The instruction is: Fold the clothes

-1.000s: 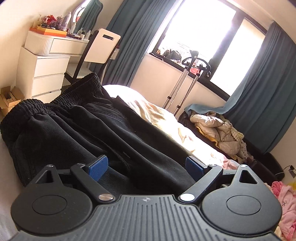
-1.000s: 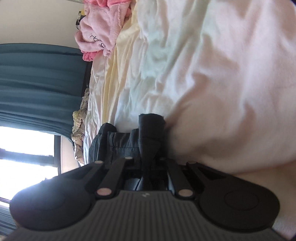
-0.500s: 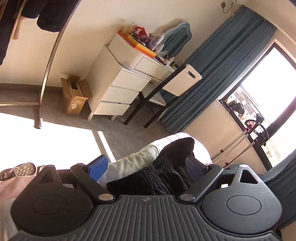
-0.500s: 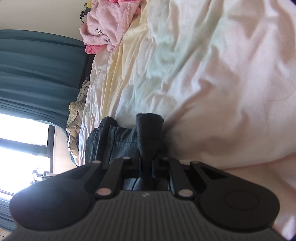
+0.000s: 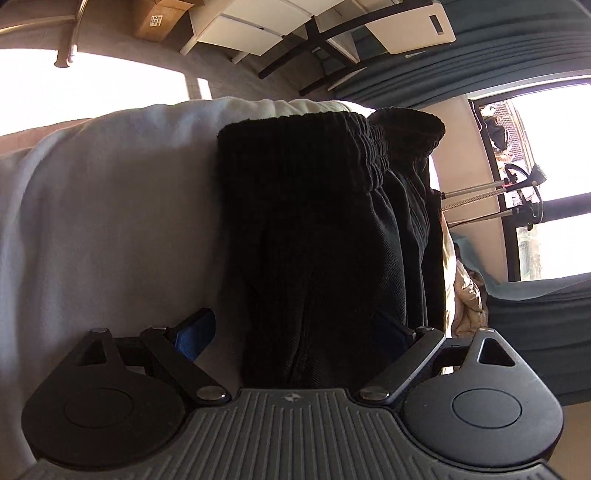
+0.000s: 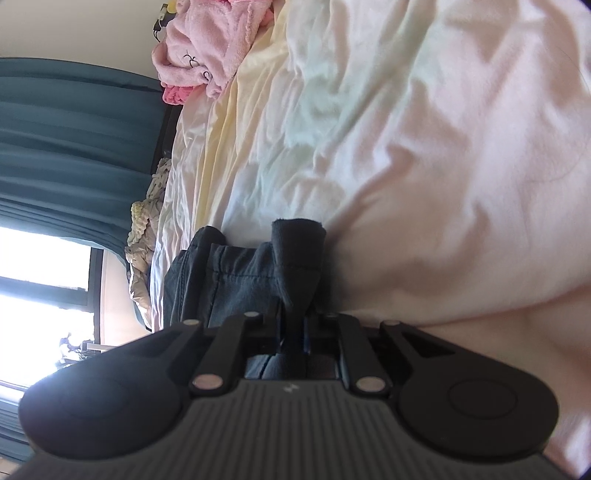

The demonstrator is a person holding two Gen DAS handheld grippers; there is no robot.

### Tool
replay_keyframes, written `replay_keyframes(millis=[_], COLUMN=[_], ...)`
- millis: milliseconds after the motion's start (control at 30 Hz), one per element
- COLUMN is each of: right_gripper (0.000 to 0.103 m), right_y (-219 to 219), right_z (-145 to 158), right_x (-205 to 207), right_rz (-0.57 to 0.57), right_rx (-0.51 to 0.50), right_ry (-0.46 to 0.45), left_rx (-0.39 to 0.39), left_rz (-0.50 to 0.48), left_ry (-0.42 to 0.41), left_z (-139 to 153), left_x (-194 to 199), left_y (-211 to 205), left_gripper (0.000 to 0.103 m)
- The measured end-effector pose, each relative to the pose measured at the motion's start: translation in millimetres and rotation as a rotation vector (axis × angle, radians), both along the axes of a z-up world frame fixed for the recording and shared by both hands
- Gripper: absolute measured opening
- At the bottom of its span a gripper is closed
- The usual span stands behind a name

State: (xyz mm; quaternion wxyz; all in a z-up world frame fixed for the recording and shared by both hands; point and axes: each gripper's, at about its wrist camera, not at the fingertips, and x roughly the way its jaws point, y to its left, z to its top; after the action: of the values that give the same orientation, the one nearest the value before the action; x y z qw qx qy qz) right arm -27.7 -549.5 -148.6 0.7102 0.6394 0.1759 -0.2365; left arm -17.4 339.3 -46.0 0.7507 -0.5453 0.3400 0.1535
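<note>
Black trousers [image 5: 314,221] lie on the pale bed sheet [image 5: 110,221], with the ribbed elastic waistband [image 5: 295,147] at the far end in the left wrist view. My left gripper [image 5: 295,332] stands open and low over them. The bunched cloth runs between its jaws, and the left blue pad [image 5: 194,338] is clear of the fabric. In the right wrist view my right gripper [image 6: 295,328] is shut on a fold of the black trousers [image 6: 299,251], which sticks up past the fingers. The rest of the garment [image 6: 229,280] bunches to the left on the sheet [image 6: 406,147].
A pink garment [image 6: 207,48] lies at the far end of the bed by teal curtains [image 6: 74,129]. Beyond the bed edge are a white chair [image 5: 406,22], white drawers [image 5: 258,26], a cardboard box [image 5: 155,18] and a beige jacket [image 5: 467,299].
The left view has rolled and dropped from over the spread trousers to the waistband end, and the cloth now lies between the open jaws. The right gripper keeps its pinch and hardly moves.
</note>
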Motion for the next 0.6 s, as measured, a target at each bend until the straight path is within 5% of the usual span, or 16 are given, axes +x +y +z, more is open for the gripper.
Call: replay_keyframes(millis=[100, 167, 333, 600], right_gripper=[0.013, 0.013, 0.014, 0.015], right_y=[0, 0, 1, -1], right_z=[-2, -2, -2, -1], right_x=[0, 0, 4, 5], right_rz=[-0.001, -0.001, -0.002, -0.037], right_rx=[0.008, 0.009, 0.001, 0.006], right_ry=[0.0, 0.0, 0.004, -0.004], left_rx=[0.096, 0.154, 0.147, 0.1], left_rz=[-0.035, -0.053, -0.013, 0.002], left_ry=[0.039, 0.04, -0.043, -0.2], left_z=[-3, 1, 3, 12], left_x=[17, 22, 8, -27], left_y=[-9, -13, -11, -12], left_gripper=[0.089, 0.077, 0.021, 0.018])
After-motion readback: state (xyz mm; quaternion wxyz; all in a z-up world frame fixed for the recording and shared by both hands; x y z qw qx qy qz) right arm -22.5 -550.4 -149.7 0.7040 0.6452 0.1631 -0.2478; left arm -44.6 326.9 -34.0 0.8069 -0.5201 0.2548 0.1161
